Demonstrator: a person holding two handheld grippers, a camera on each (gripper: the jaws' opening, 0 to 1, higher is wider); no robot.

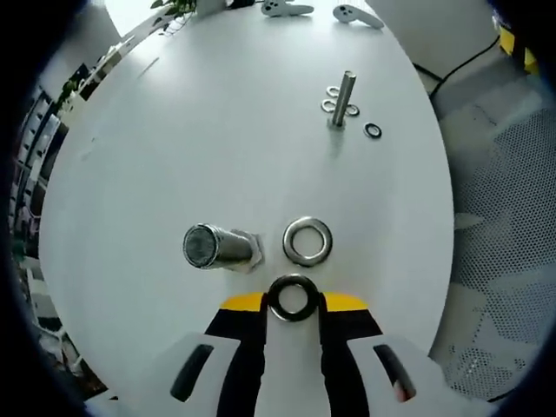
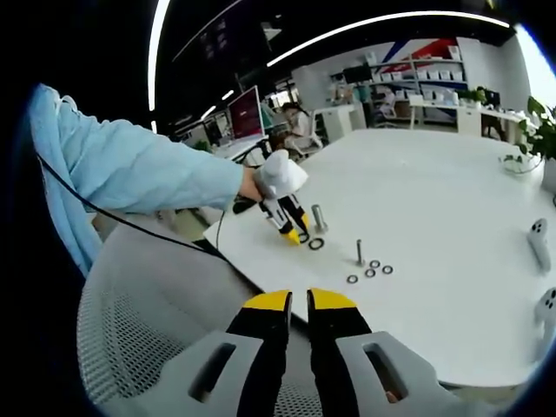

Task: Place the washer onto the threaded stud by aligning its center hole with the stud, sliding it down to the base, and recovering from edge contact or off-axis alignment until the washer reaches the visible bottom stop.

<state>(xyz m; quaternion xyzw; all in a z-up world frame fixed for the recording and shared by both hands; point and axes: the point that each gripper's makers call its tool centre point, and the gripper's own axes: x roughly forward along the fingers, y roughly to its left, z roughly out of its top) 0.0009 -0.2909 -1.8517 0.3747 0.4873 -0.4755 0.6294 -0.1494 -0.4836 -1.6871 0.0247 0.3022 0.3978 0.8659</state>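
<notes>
The left gripper [image 1: 294, 300] pinches one washer [image 1: 293, 297] between its jaws just beside the large threaded stud [image 1: 221, 248], a second washer [image 1: 307, 241] lies alongside, and the right gripper [image 2: 298, 301] hangs closed.

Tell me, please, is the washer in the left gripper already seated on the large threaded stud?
No, the dark washer sits between the left gripper's jaws, apart from the large threaded stud standing beside it.
</notes>
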